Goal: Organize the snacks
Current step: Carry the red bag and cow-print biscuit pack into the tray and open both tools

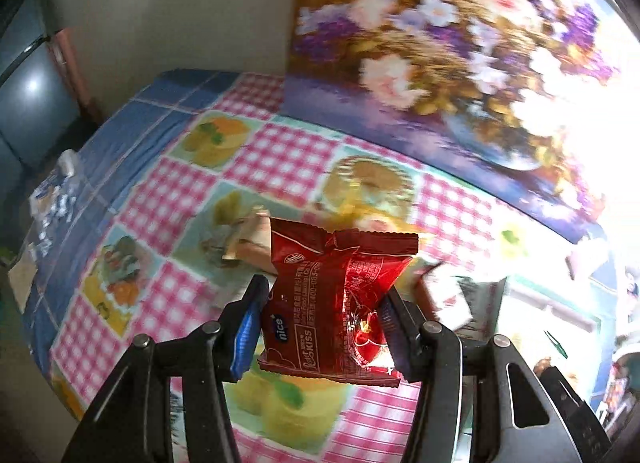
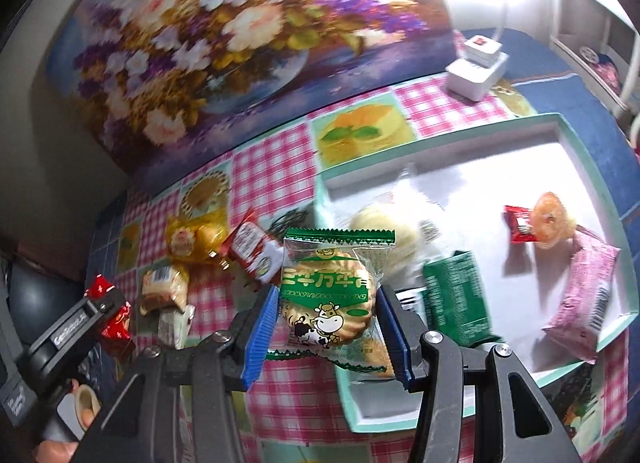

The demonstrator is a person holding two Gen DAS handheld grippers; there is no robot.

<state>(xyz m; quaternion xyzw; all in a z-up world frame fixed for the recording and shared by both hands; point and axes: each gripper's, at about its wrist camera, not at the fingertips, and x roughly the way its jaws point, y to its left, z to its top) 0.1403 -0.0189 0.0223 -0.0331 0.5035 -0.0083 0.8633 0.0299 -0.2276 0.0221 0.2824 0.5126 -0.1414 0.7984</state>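
Both hands are mid-carry, by the look of it: each gripper has a snack lifted clear of the worktop (image 2: pixel 280 167), and the next move would be to bring them over the tray (image 2: pixel 440 135) and let go inside its raised rim. Furthest left, the left gripper (image 1: pixel 320 319) has its ribbed blue fingers (image 1: pixel 246 327) pinching the sides of a red packet (image 1: pixel 336 303), glossy crinkled foil with serrated end seals, hanging upright above the checked, fruit-printed oilcloth. Loose snacks lie beyond it on that cloth: a gold-wrapped one (image 2: pixel 192 239), a red-and-white sachet (image 2: pixel 252 251), a small tan pack (image 2: pixel 164 287). The right gripper (image 2: pixel 328 335) clamps a clear, green-edged biscuit packet (image 2: pixel 332 295), a round ridged biscuit showing through soft film. Right of it, the shallow mint-edged tray already holds a green pouch (image 2: pixel 456 299), a pink wrapper (image 2: pixel 580 299), a small red pack (image 2: pixel 520 223) and a round orange pastry (image 2: pixel 554 219).
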